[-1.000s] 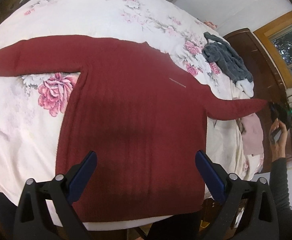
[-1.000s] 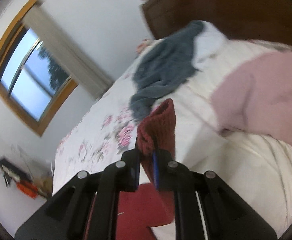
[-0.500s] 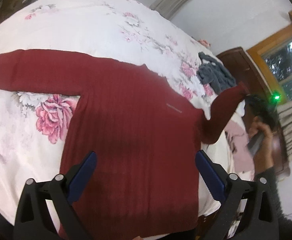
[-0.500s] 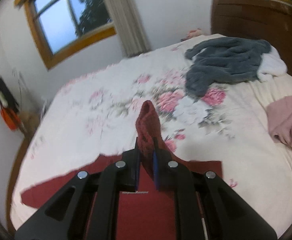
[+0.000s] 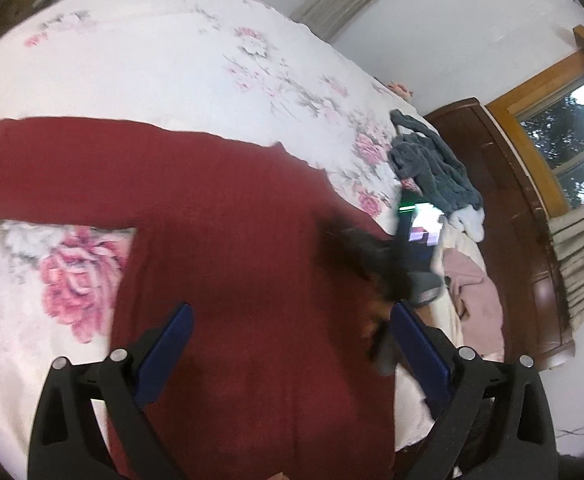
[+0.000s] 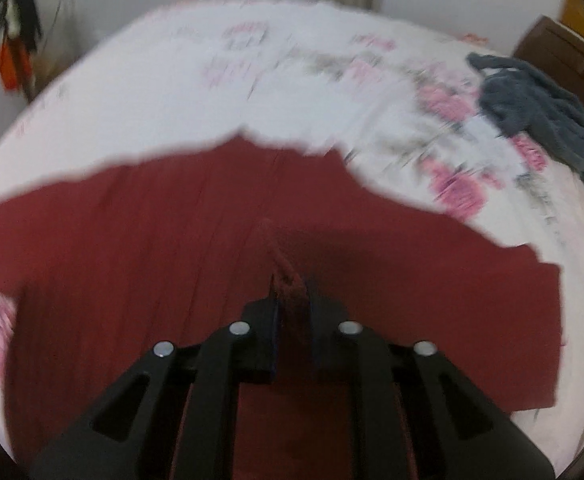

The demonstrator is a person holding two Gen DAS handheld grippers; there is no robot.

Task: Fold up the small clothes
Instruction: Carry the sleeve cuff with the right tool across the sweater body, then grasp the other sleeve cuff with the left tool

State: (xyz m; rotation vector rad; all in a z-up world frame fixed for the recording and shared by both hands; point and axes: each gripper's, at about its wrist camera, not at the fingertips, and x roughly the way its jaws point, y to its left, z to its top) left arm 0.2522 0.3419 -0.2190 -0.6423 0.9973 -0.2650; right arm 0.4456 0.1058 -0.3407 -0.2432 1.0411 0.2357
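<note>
Both views are motion-blurred. From my left wrist, my right gripper (image 5: pixel 375 264) is only a dark smear with a green light beside it, at the right edge of the red sweater (image 5: pixel 232 264); its jaws cannot be made out there. The near hem of the sweater is cut off by the frame and by my left gripper (image 5: pixel 292 344), and the cuff of the left sleeve (image 5: pixel 52 168) runs out of frame at the left edge.

The left wrist view alone shows the sleeve stretched flat to the left over the floral bedspread (image 5: pixel 172 52), the pink garment (image 5: pixel 475 300) near the bed's right edge, the dark wooden headboard (image 5: pixel 503 208) and the window (image 5: pixel 571 148). The right wrist view alone shows what my right gripper (image 6: pixel 292 304) carries: a bunched end of red knit, the right sleeve (image 6: pixel 288 280), pinched between the two narrowly set fingers (image 6: pixel 264 336) and held over the middle of the sweater's body. It also shows an orange and black object (image 6: pixel 12 60), too blurred to identify, against the far left wall. The grey garment (image 6: pixel 539 116) lies crumpled at the far right of the bed in both views.

My left fingers (image 5: pixel 164 356) stand wide apart and hold nothing; the sweater's body lies spread on the bed beneath and between them.
</note>
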